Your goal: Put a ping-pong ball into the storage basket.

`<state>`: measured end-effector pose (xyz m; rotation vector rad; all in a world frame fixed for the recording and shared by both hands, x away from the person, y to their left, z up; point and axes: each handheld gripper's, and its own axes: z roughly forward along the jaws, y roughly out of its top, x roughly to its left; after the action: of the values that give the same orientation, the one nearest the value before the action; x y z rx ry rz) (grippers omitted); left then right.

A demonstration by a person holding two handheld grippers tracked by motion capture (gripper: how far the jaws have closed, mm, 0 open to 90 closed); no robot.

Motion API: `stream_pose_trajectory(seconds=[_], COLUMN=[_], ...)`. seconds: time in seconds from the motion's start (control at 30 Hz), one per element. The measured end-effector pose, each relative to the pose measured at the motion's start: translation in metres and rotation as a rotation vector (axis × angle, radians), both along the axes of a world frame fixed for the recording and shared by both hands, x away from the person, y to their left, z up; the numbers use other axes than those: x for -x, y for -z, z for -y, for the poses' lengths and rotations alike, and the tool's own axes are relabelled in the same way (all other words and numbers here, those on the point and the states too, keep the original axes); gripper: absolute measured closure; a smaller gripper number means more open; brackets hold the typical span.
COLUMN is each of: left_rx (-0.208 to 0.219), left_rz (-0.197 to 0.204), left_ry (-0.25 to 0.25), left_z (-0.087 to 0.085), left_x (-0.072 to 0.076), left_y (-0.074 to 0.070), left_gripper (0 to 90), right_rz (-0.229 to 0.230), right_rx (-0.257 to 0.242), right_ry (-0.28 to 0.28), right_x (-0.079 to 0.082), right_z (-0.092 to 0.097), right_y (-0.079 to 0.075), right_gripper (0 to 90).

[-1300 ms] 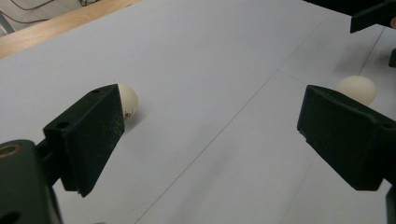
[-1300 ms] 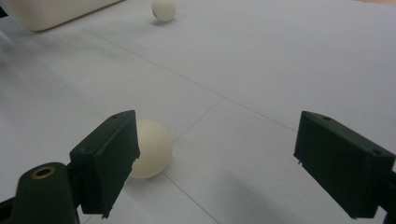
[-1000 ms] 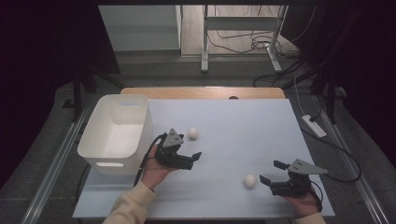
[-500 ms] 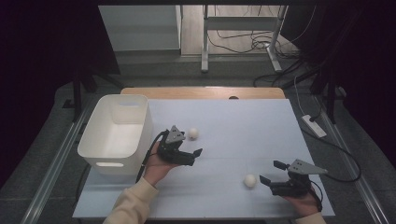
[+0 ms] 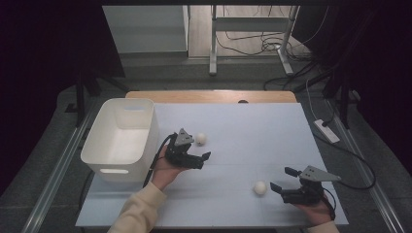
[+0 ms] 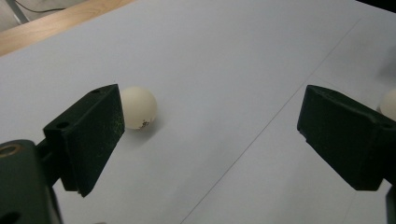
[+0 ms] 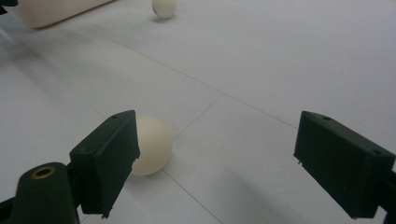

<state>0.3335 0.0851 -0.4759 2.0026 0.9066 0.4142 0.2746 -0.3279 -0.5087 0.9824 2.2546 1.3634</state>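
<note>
1. White balls are what your grippers are working near: one ball (image 5: 200, 139) lies on the pale table sheet (image 5: 252, 131) just beyond your left gripper (image 5: 204, 159), and a second ball (image 5: 260, 188) lies just beside your right gripper (image 5: 283, 179).
2. Your left gripper's jaws stand wide apart and hold nothing. In the left gripper view, the far ball (image 6: 137, 107) sits just past the tip of the left-hand jaw, outside the gap, resting on the sheet.
3. Your right gripper's jaws are also spread wide, with nothing between them. In the right gripper view, the near ball (image 7: 150, 145) sits right against the inner edge of the left-hand jaw; you cannot tell from these views whether it touches.
4. Both balls rest on the table sheet, well apart from each other.
5. Your white bin (image 5: 121, 141) stands on the left part of the table, just beside your left hand (image 5: 167, 172); its inside looks bare.
6. Your right hand (image 5: 313, 208) holds its gripper low near the front right edge of the sheet.
</note>
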Motion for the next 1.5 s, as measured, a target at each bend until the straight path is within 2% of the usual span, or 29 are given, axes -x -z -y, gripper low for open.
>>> stream_pose_trajectory(seconds=[0.47, 1.1, 1.5], left_rx=[-0.019, -0.034, -0.047], left_rz=[-0.011, -0.069, -0.074], left_ry=[-0.015, -0.064, -0.076], left_z=[0.002, 0.006, 0.009], left_x=[-0.009, -0.036, -0.044], left_y=[0.003, 0.013, 0.011], left_gripper=[8.3, 8.3, 8.4], right_rz=[0.002, 0.000, 0.001], right_rx=[0.000, -0.008, -0.005], right_ry=[0.006, 0.002, 0.001], right_x=[0.000, 0.000, 0.000], right_z=[0.001, 0.002, 0.002], right_y=[-0.001, -0.001, -0.001], right_gripper=[14.0, 14.0, 14.0])
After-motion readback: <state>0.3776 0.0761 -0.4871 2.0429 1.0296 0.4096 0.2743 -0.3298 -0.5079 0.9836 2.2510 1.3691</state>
